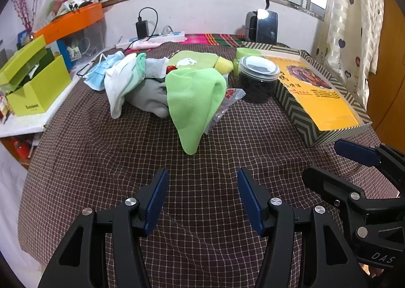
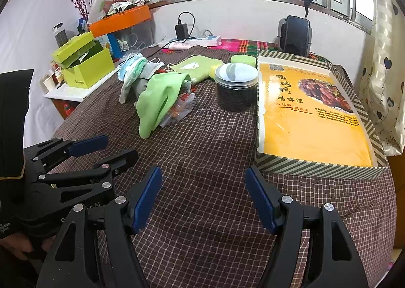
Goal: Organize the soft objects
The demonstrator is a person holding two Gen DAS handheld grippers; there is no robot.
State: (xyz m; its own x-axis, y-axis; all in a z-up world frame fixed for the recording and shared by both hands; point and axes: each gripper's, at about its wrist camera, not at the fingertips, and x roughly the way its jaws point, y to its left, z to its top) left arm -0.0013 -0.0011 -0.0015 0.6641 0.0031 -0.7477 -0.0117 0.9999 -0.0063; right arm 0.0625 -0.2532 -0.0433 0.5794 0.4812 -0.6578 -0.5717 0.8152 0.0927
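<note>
A heap of soft things lies mid-table: a light green cloth [image 1: 195,100] [image 2: 155,102] in front, grey fabric [image 1: 149,97], a white and mint sock [image 1: 121,80] [image 2: 129,78], blue face masks [image 1: 101,73] and a green towel with a white rabbit print [image 1: 192,60] [image 2: 197,66]. A yellow sponge [image 1: 224,65] sits behind the cloth. My left gripper [image 1: 202,197] hovers open over the checked cloth in front of the heap, holding nothing. My right gripper [image 2: 203,197] is open and empty too, near the front edge beside the striped box.
A clear jar of dark contents [image 1: 258,80] [image 2: 236,88] stands right of the heap. A long striped box with a yellow lid [image 1: 319,95] [image 2: 311,116] fills the right side. A snack wrapper [image 2: 181,108] lies under the green cloth. Lime boxes [image 1: 27,80] stand at the left.
</note>
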